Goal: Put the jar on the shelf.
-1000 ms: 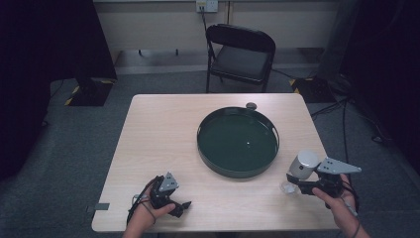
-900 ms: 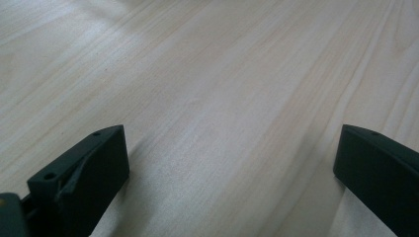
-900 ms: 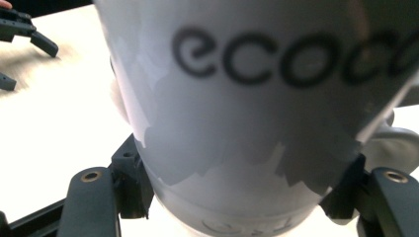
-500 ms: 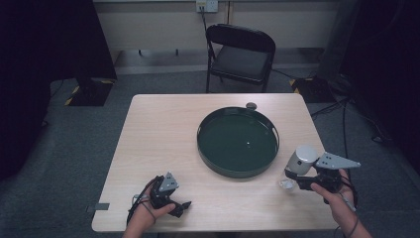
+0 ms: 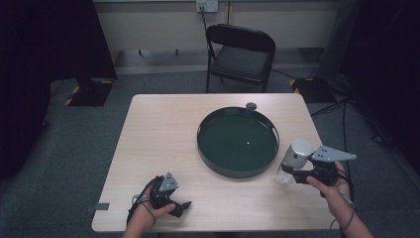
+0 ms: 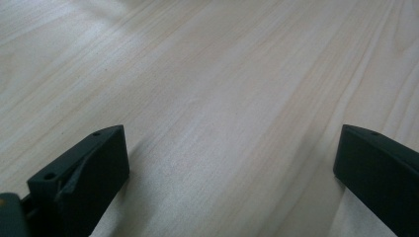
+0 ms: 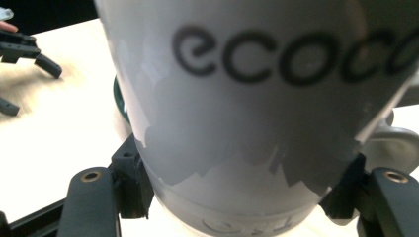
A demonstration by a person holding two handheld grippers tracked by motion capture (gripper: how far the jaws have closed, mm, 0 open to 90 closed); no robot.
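We look down on a light wooden table [image 5: 158, 144] with a round dark green tray [image 5: 237, 141] set right of its middle. The tray's floor is bare apart from a tiny pale speck, and a small grey round object [image 5: 251, 105] lies on the table just beyond the tray's far rim. A black folding chair [image 5: 240, 54] stands behind the far edge of the table.

At the near left corner we see the left gripper [image 5: 182, 207] held low in the person's left hand [image 5: 146, 213], close to the tabletop. In the left gripper view its two black jaws stand wide apart with nothing but bare wood grain between them.

At the near right, the right gripper [image 5: 292, 171] is held in the person's right hand [image 5: 329, 191], its grey three-cornered plate on top. Its jaws are closed around a white cup [image 5: 296, 153], which sits just beside the tray's right rim. In the right gripper view we see the cup [image 7: 257, 113] very close, the jaws pressing its lower part from both sides, with dark lettering reading "ecoco" across its wall; the rest of the word runs out of sight. We cannot tell whether the cup touches the table. Far off at the left of that view, the left gripper [image 7: 29, 64] shows over the table.
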